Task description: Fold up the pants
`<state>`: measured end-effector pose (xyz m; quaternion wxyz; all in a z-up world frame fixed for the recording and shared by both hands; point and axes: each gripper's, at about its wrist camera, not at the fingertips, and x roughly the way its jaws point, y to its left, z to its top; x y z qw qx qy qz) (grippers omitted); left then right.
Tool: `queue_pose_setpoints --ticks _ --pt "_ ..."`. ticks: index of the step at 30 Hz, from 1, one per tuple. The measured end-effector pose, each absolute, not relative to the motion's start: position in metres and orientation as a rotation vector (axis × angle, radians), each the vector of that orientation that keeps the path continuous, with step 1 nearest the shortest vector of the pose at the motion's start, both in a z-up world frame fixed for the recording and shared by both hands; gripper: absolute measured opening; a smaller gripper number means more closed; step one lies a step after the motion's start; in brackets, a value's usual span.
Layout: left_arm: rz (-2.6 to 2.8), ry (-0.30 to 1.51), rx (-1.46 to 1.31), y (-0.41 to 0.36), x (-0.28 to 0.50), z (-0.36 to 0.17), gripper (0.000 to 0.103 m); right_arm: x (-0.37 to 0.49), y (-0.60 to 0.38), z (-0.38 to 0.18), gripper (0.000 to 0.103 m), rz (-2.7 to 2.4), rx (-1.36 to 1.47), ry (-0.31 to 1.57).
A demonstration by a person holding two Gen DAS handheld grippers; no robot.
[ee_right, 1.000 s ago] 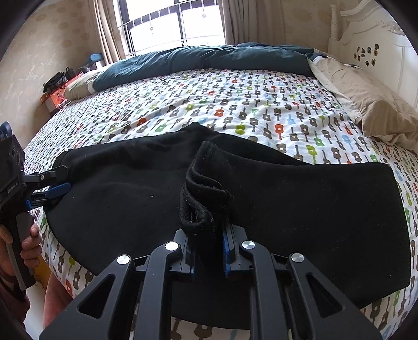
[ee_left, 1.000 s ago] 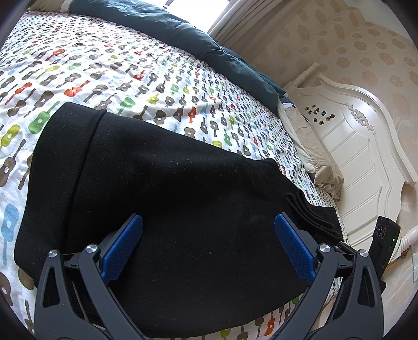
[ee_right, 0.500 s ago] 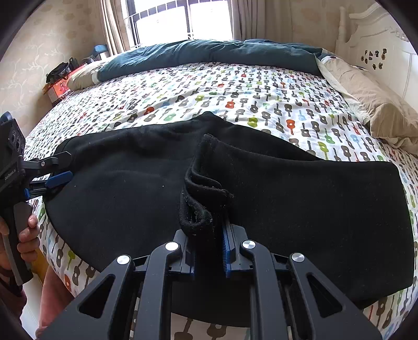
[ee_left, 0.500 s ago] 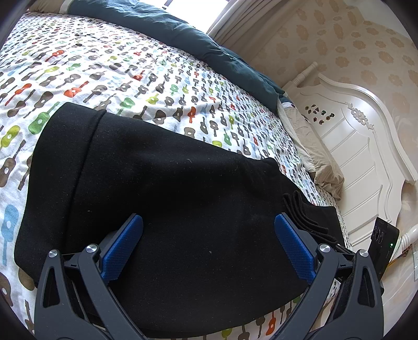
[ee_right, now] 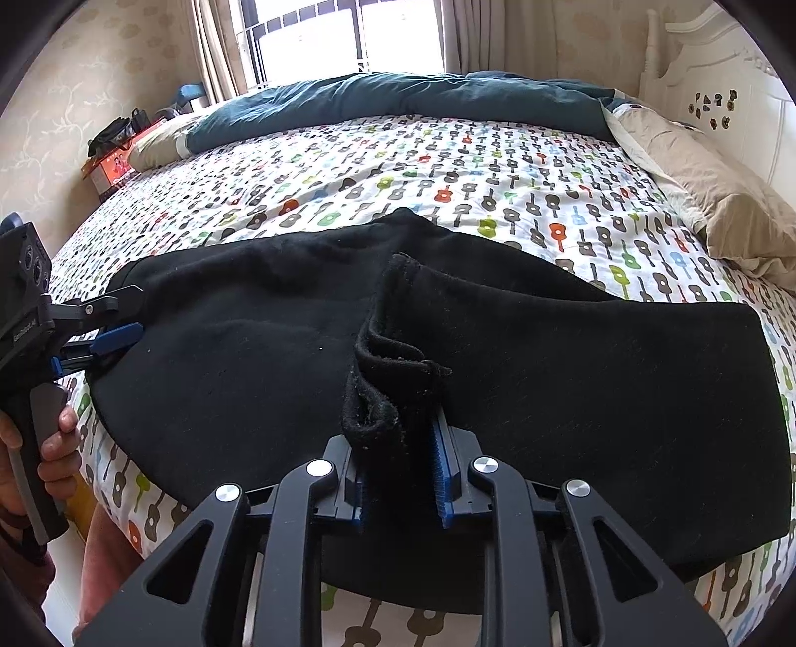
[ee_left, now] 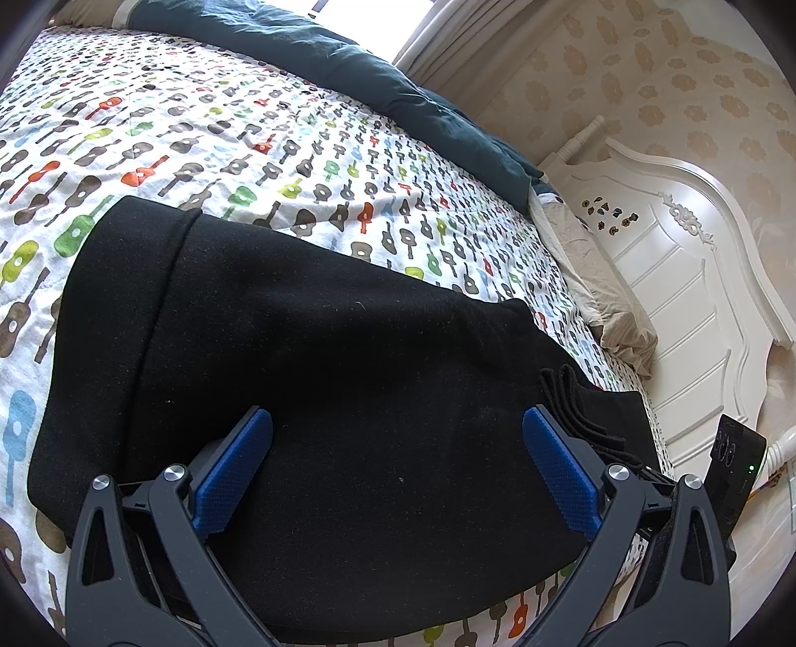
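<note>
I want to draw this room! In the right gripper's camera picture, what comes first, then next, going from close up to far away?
right gripper → bunched hem of the black pants → guitar-print bedsheet → dark teal duvet → window.

A bed in a guitar-print sheet carries everything — black pants spread directly ahead of the right gripper, a dark teal duvet bunched along the far edge beyond them, and a beige pillow off to the right.
</note>
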<state>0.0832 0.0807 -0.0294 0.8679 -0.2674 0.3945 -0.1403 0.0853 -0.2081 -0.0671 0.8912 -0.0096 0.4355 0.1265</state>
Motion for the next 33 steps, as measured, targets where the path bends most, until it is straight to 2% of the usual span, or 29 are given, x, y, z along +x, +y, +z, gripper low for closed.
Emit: queue_pose_setpoints --ticks 10,13,18,20,21,26,30,31,32,33 --pt "-0.294 0.826 -0.557 0.080 0.083 -0.029 0.100 0.058 -0.198 -0.056 0.046 0.461 0.064 0.924" --pt "-0.294 0.827 -0.555 0.080 0.083 -0.029 0.100 0.047 -0.211 -0.041 0.046 0.566 0.161 0.906" --pt "-0.298 0.829 -0.541 0.082 0.085 -0.029 0.100 0.054 -0.311 -0.001 0.049 0.576 0.424 0.804" --pt "-0.299 0.830 -0.534 0.083 0.086 -0.029 0.100 0.065 -0.376 0.005 0.066 0.466 0.488 0.770" --pt "-0.300 0.831 -0.531 0.083 0.087 -0.030 0.100 0.071 -0.402 0.004 0.067 0.418 0.497 0.769" --pt "-0.298 0.827 -0.515 0.084 0.089 -0.031 0.100 0.119 -0.505 -0.054 0.067 0.301 0.691 0.910" --pt "-0.292 0.827 -0.494 0.083 0.090 -0.031 0.100 0.140 -0.517 -0.090 0.067 0.363 0.816 0.961" --pt "-0.291 0.827 -0.490 0.081 0.089 -0.031 0.100 0.144 -0.518 -0.095 0.064 0.377 0.826 0.967" --pt "-0.289 0.829 -0.486 0.082 0.090 -0.031 0.100 0.147 -0.517 -0.097 0.047 0.398 0.826 0.964" --pt "-0.289 0.830 -0.484 0.082 0.090 -0.031 0.100 0.150 -0.516 -0.101 0.038 0.412 0.833 0.971"
